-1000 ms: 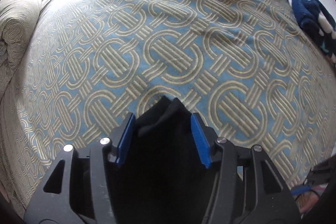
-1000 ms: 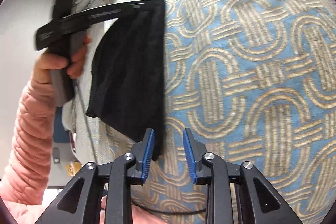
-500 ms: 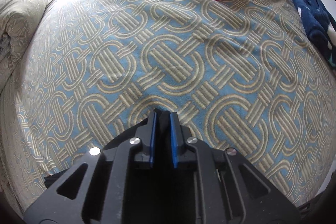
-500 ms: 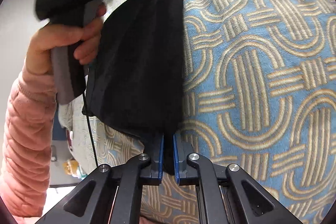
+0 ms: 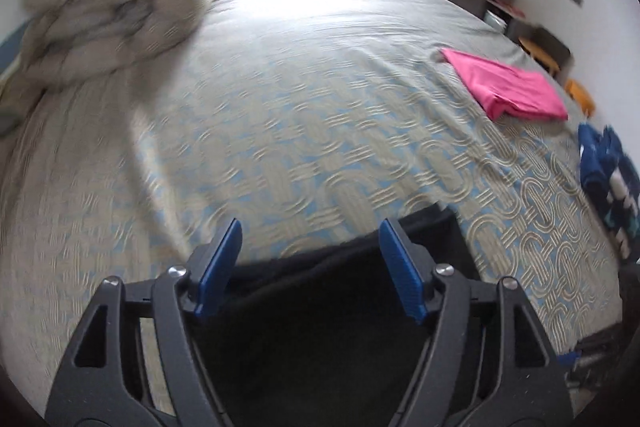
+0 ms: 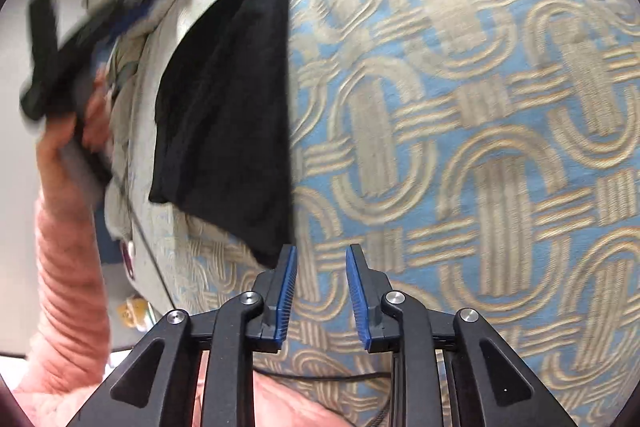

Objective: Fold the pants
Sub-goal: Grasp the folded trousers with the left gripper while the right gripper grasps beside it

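Note:
The black pants (image 6: 232, 115) lie folded into a compact rectangle on the patterned bedspread (image 6: 460, 131). In the left wrist view the pants (image 5: 320, 327) fill the space below and between the fingers. My left gripper (image 5: 310, 231) is open wide and empty, raised over the pants' far edge. It shows blurred at the upper left of the right wrist view (image 6: 72, 43), held by a hand. My right gripper (image 6: 320, 255) is open and empty, just right of the pants' near corner.
A folded pink garment (image 5: 508, 87) lies at the far right of the bed. A dark blue patterned garment (image 5: 608, 171) lies at the right edge. A rolled beige duvet (image 5: 112, 15) sits at the far left. A black cable (image 6: 148, 247) hangs near the bed edge.
Both grippers were shut on the black pants half a second ago. Both have opened and let go. The left gripper has lifted and tilted up toward the window.

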{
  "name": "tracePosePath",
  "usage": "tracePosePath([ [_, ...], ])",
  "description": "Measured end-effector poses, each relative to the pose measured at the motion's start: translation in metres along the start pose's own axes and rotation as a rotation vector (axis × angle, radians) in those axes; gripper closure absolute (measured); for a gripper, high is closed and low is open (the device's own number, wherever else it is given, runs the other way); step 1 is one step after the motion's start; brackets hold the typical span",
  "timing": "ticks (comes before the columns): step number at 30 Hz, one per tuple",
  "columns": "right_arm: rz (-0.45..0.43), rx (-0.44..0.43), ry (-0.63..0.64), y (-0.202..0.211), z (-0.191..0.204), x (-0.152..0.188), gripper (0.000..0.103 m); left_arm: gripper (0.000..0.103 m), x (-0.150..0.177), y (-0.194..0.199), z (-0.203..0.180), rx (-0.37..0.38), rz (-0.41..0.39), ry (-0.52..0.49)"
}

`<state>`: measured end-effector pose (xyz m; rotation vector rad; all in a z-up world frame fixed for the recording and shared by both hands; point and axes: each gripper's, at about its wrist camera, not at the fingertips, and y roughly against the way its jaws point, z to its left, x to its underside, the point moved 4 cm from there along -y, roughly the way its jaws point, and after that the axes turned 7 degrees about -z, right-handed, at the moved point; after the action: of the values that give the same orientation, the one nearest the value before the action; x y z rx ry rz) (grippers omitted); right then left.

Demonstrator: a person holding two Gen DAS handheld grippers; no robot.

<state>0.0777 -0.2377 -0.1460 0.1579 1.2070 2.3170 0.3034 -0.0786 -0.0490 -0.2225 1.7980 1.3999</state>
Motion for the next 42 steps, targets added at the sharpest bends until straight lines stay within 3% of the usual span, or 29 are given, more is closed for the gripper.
tracePosePath([
  [1,-0.017,-0.006,0.001,0.001,0.002,-0.005,0.076,0.025,0.010,0.006,0.015,-0.006,0.005,0.027],
  [6,-0.051,-0.057,0.091,-0.003,0.023,-0.033,0.051,0.022,0.079,0.018,0.091,-0.039,0.087,0.177],
  [8,-0.042,-0.058,0.132,-0.011,0.031,-0.044,0.048,0.022,0.103,0.017,0.108,0.011,0.135,0.268],
  [11,-0.027,-0.059,0.151,-0.032,0.043,-0.054,0.047,0.022,0.126,0.015,0.113,0.167,0.142,0.348],
  [14,-0.022,-0.073,0.143,-0.050,0.050,-0.065,0.047,0.022,0.129,0.010,0.102,0.247,0.137,0.337],
  [20,-0.027,-0.111,0.116,-0.055,0.043,-0.084,0.046,0.022,0.132,-0.027,0.095,0.290,0.197,0.324],
  [26,-0.027,-0.152,0.100,-0.069,0.049,-0.090,0.041,0.020,0.127,-0.034,0.087,0.345,0.147,0.285],
  [32,-0.023,-0.158,0.104,-0.080,0.056,-0.103,0.038,0.020,0.123,-0.038,0.092,0.350,0.136,0.291],
  [35,-0.028,-0.158,0.089,-0.085,0.058,-0.108,0.038,0.032,0.123,-0.037,0.091,0.340,0.144,0.263],
  [37,-0.025,-0.093,0.142,-0.087,0.065,-0.106,0.052,0.050,0.122,-0.036,0.090,0.348,0.145,0.267],
  [38,-0.024,-0.044,0.173,-0.087,0.068,-0.105,0.071,0.055,0.121,-0.035,0.090,0.352,0.145,0.268],
  [39,-0.026,-0.021,0.187,-0.087,0.071,-0.104,0.080,0.061,0.119,-0.032,0.087,0.341,0.141,0.260],
  [42,-0.053,-0.020,0.190,-0.075,0.086,-0.105,0.091,0.068,0.111,-0.021,0.070,0.231,0.114,0.148],
])
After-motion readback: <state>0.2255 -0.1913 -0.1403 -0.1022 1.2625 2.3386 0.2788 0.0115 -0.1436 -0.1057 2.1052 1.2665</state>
